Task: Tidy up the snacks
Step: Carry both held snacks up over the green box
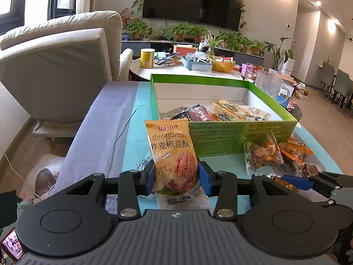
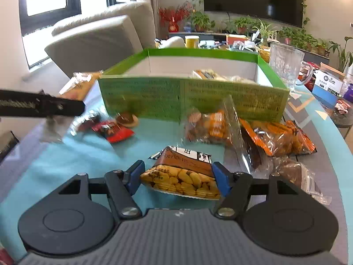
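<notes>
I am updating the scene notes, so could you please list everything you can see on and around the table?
green box: one, green outside, white inside, middle of table, several packets inside
yellow packet: one, upright between left fingers
brown packet: one, between right fingers
orange packets: a few, before the box
red packet: one, left of the box front
glass jar: one, clear, right of the box
table: one, teal cover
armchair: one, cream
television: one, black, wall
left gripper: shut on yellow packet
right gripper: shut on brown packet

Green box (image 1: 222, 140), turquoise tablecloth (image 1: 136, 152), blue-padded tongs (image 1: 176, 177).
</notes>
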Demonstrator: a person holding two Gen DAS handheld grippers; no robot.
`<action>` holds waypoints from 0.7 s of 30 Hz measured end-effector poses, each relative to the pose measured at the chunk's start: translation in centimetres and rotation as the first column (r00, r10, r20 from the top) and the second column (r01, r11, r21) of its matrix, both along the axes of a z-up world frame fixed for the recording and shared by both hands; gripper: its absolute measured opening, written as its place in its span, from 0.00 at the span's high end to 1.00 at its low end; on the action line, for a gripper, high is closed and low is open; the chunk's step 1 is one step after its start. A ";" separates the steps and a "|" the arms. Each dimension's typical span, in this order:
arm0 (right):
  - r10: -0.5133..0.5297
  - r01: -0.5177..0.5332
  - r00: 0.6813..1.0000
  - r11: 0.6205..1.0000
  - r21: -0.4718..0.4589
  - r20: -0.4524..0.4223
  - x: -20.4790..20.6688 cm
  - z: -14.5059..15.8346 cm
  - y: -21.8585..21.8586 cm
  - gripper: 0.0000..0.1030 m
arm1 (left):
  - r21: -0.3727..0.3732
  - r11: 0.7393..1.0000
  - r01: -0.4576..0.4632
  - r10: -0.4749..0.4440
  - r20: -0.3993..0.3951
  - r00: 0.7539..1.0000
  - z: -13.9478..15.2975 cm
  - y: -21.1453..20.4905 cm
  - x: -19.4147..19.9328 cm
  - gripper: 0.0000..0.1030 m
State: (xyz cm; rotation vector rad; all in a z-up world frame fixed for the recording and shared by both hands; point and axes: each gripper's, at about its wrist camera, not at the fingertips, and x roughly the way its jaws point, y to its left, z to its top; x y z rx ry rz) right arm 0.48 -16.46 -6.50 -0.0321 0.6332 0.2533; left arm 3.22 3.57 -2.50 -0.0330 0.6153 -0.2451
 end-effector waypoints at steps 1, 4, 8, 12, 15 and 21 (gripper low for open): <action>0.000 0.000 1.000 1.000 -0.001 0.013 -0.2 0.3 0.0 0.54 | 0.000 1.000 0.001 -0.001 0.003 1.000 0.1 0.0 0.0 0.63; -0.001 0.001 0.999 1.000 0.000 0.050 -0.7 1.2 0.0 0.54 | -0.002 1.000 0.003 -0.002 0.016 1.000 0.5 0.0 0.0 0.63; -0.002 0.000 0.995 1.000 0.021 0.104 -0.8 2.8 -0.3 0.54 | -0.007 1.000 0.005 -0.004 0.044 0.999 1.4 -0.2 0.3 0.63; -0.007 0.001 0.988 0.999 0.039 0.152 -0.5 4.3 -0.6 0.54 | -0.011 1.000 0.010 -0.009 0.072 0.997 2.2 -0.6 0.9 0.63; -0.020 0.011 0.981 0.999 0.045 0.192 0.1 5.3 -0.8 0.54 | -0.016 1.000 0.021 -0.019 0.092 0.996 2.8 -1.2 1.3 0.63; -0.056 0.042 0.966 0.997 0.060 0.253 2.0 7.0 -1.6 0.54 | -0.016 0.999 0.036 -0.033 0.119 0.992 3.6 -2.1 2.9 0.63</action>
